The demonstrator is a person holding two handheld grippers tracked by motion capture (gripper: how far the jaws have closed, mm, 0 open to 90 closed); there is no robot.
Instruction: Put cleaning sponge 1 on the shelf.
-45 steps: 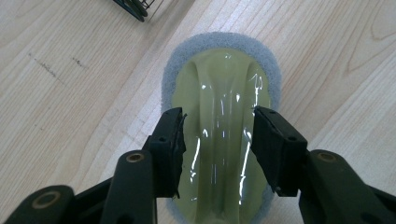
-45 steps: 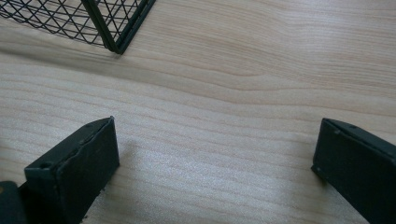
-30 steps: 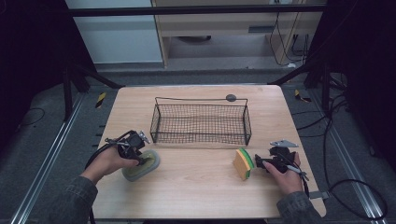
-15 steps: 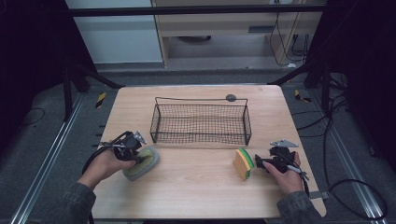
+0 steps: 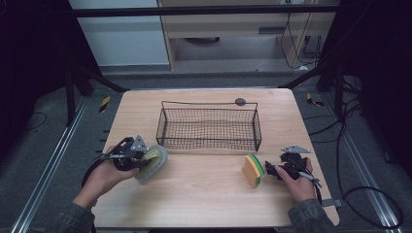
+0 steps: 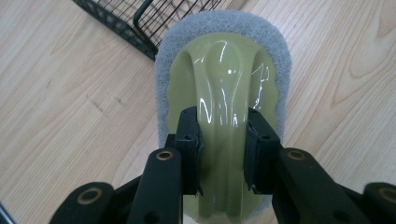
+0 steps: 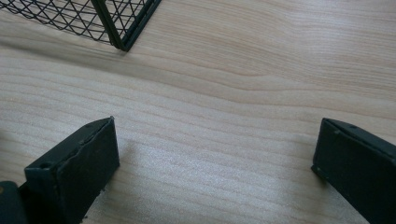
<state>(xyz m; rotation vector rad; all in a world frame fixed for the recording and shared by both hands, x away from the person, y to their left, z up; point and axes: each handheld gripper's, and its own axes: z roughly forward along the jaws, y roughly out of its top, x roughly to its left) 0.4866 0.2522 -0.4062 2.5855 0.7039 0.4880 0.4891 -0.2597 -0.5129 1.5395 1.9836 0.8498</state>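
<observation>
No brand, label or writing readable on anything here.

My left gripper (image 5: pixel 127 154) sits at the near-left of the wooden surface (image 5: pixel 204 204), hand wrapped around it from behind, forearm coming in low from the near edge. Its jaws clamp the raised glossy ridge of a scrub pad (image 6: pixel 224 93), olive-green plastic top on a grey scouring base. In the high view the pad (image 5: pixel 151 162) is tipped up on edge, just off the front-left corner of the black wire basket (image 5: pixel 209 128).

My right gripper (image 5: pixel 286 165) rests at the near-right, hand behind it, jaws spread wide with bare wood between them. A sponge (image 5: pixel 252 170), orange with a green layer, stands on edge just beside the jaw tips; whether it touches them I cannot tell. A basket corner (image 7: pixel 121 28) shows in the right gripper view.

A small dark round object (image 5: pixel 240 101) lies behind the basket.
</observation>
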